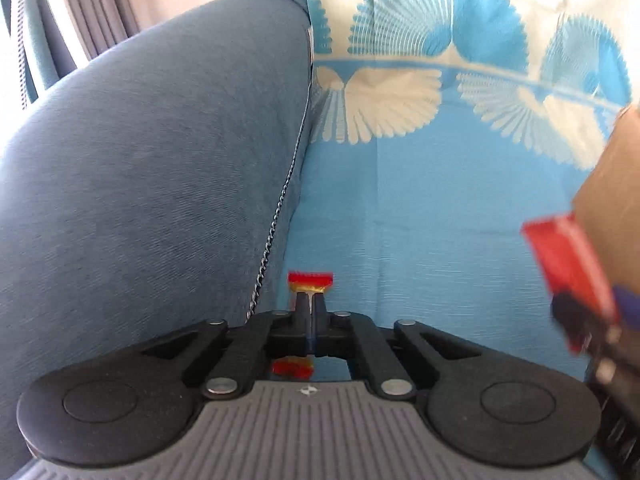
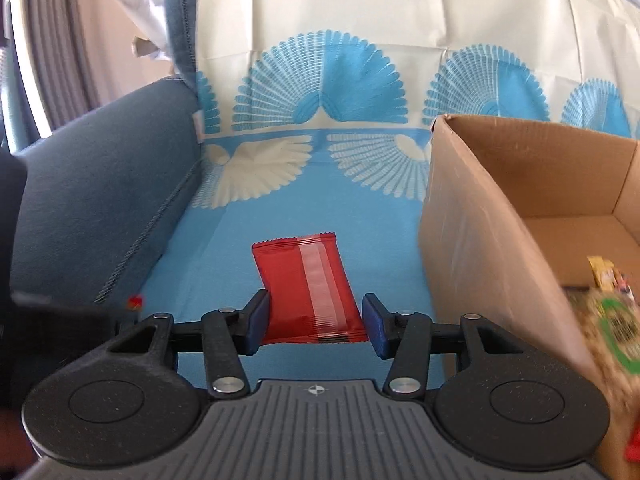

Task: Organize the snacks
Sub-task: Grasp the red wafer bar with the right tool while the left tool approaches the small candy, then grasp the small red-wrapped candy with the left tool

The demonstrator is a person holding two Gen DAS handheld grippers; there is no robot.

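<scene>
Left gripper [image 1: 308, 304]: jaws drawn fully together, clamped on a small red and yellow packet [image 1: 310, 281], whose serrated red edge stands just past the fingertips while a further red patch of it shows below them, close to the gripper body. To the left of these tongs rises the blue-grey sofa arm [image 1: 152, 152]; ahead of and beneath them lies a blue cover with white and blue fan patterns [image 1: 420, 208]. Right gripper [image 2: 316, 322]: jaws partly apart, with a red snack wrapper [image 2: 308, 288] between the blue pads; the left pad [image 2: 258, 320] touches the wrapper's edge and the right pad [image 2: 376, 330] meets its lower corner, so the wrapper is gripped across its width. The wrapper extends forward from these tongs over the blue cover, its sealed crimped end farthest from them and a pale stripe running along its length. Immediately to the right of the right gripper stands an open cardboard box [image 2: 472, 216], its near wall just beside the right finger. Inside, near its floor, lie a yellow packet [image 2: 602, 272] and a blurred green-marked packet [image 2: 618, 328]. In the left wrist view the red wrapper and the right gripper appear at the far right, blurred, against the box wall.
</scene>
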